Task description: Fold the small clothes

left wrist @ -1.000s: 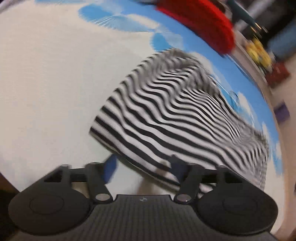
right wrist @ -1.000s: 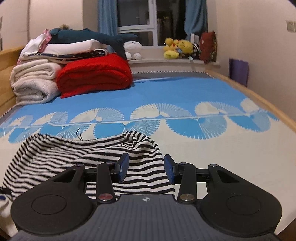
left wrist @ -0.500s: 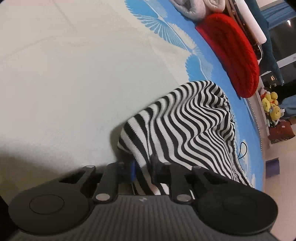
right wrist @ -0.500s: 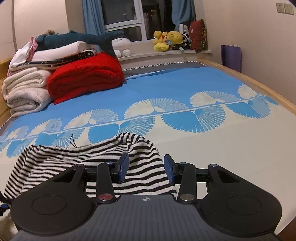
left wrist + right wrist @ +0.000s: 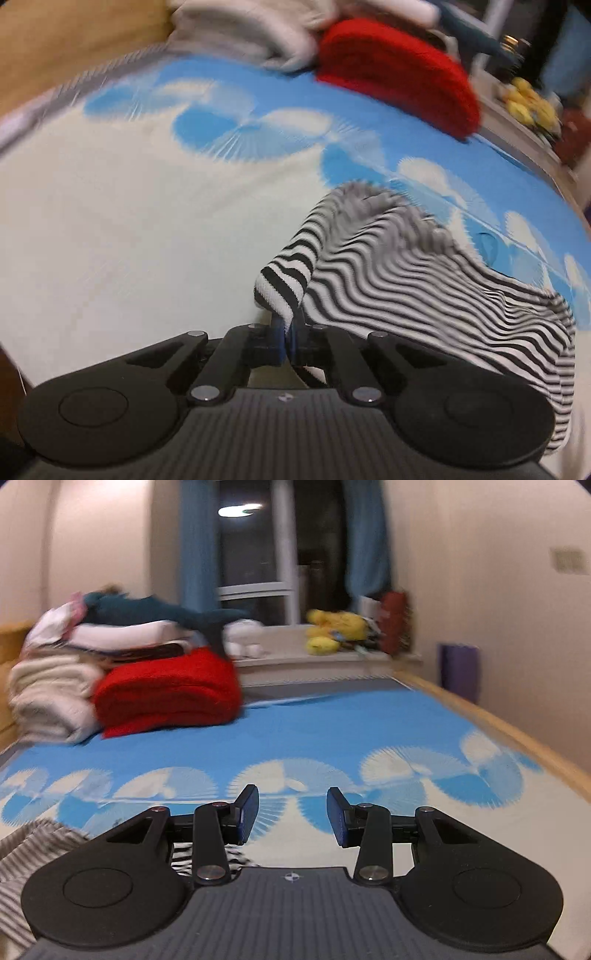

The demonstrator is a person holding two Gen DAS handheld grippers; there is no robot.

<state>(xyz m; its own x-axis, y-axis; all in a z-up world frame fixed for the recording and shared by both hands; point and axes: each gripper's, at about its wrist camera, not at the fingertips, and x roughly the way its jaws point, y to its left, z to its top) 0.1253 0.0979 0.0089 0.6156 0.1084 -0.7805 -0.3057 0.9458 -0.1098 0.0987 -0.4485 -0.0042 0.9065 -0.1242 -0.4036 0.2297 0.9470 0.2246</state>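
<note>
A black-and-white striped garment (image 5: 424, 273) lies on the bed sheet (image 5: 129, 240). My left gripper (image 5: 287, 332) is shut on a folded corner of it and holds that corner lifted off the sheet, with the cloth trailing away to the right. In the right wrist view the garment (image 5: 33, 853) shows only at the lower left, partly hidden behind the gripper body. My right gripper (image 5: 292, 818) is open and empty, raised above the sheet to the right of the garment.
A folded red blanket (image 5: 166, 690) and a stack of white bedding (image 5: 48, 690) with a blue plush shark on top lie at the head of the bed. Yellow plush toys (image 5: 332, 631) sit on the windowsill. A wooden bed rail (image 5: 498, 723) runs along the right.
My left gripper has closed on the garment's corner and lifted it. My right gripper has risen and moved right, away from the garment, and stays open.
</note>
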